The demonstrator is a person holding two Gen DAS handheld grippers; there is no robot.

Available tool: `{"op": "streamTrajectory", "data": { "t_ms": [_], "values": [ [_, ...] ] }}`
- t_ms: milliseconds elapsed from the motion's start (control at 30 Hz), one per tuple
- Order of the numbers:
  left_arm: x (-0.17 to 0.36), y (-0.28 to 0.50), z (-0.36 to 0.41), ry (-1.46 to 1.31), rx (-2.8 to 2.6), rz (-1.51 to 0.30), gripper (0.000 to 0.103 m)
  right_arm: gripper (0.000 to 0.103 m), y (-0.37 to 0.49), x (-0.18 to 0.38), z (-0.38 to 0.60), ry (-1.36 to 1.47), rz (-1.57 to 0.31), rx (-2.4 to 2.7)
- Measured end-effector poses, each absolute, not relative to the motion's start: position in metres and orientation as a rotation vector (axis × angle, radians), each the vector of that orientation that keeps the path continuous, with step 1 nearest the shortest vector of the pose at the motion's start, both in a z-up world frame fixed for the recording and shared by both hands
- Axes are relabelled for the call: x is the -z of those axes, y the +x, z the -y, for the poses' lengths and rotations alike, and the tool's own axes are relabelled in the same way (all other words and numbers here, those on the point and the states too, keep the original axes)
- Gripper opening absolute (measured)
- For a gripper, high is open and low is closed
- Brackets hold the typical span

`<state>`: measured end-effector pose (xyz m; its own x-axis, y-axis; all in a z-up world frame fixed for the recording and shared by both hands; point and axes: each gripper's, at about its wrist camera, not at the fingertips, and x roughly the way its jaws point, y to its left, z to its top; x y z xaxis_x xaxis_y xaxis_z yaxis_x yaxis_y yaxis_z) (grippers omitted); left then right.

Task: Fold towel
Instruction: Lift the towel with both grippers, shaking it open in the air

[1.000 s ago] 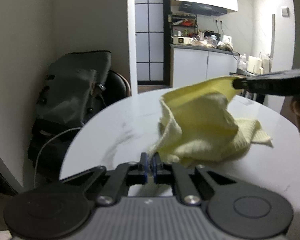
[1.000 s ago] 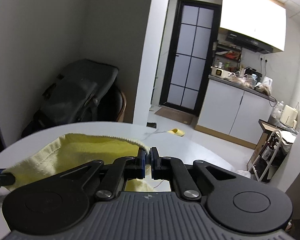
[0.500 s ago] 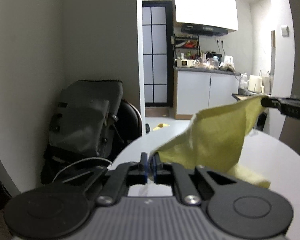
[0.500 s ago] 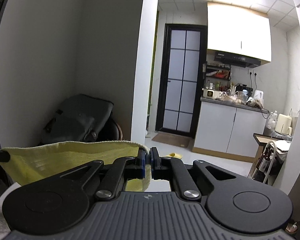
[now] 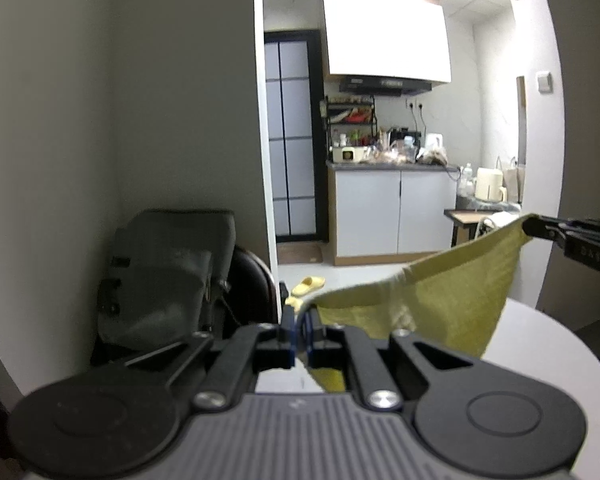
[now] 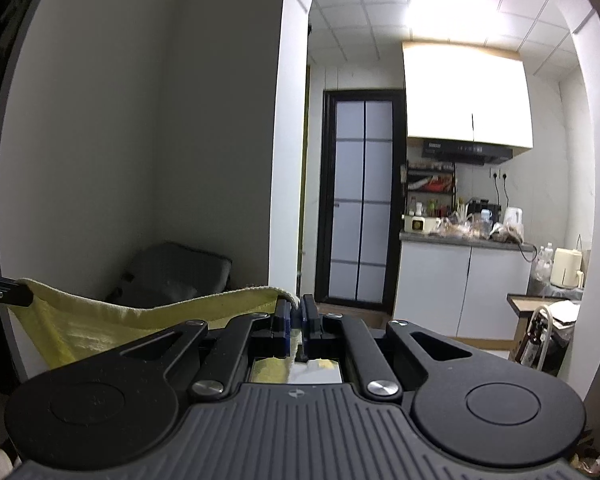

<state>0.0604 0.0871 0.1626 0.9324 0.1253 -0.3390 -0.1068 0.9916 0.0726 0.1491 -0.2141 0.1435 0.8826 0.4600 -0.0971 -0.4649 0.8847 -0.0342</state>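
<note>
Hanging in the air between the two grippers, the yellow towel [image 5: 440,300] was held by two corners, its top edge sagging in a shallow curve from one to the other. The left gripper [image 5: 299,330] had its jaws pinched together on one corner, the cloth running off to the right and dropping below the fingers. The right gripper [image 6: 296,318] was likewise clamped on the other corner, with the towel stretching away to the left in its view, where the left gripper's tip showed at the frame edge, gripping the far corner. In the left view the right gripper's black tip appeared at the right edge, biting the raised corner. The towel's lower part hung over the white table [image 5: 540,344]; whether it touched the top could not be told. Beyond the table's far edge stood a dark chair [image 5: 256,284] with a grey bag [image 5: 168,272] on it, against a pale wall. Further off, through the opening, were a yellow slipper [image 5: 308,285] on the floor, a black-framed door [image 6: 360,204], and white cabinets [image 6: 460,288] under a cluttered counter.
</note>
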Motion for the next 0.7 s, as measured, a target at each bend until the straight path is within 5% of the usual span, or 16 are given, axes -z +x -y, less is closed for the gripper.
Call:
{"op": "streamTrajectory", "data": {
  "t_ms": [700],
  "values": [
    [-0.211,0.031,-0.080,0.017,-0.070,-0.239,0.005,0.006,0.103,-0.178,0.247,-0.023,0.058,-0.480]
  ]
}}
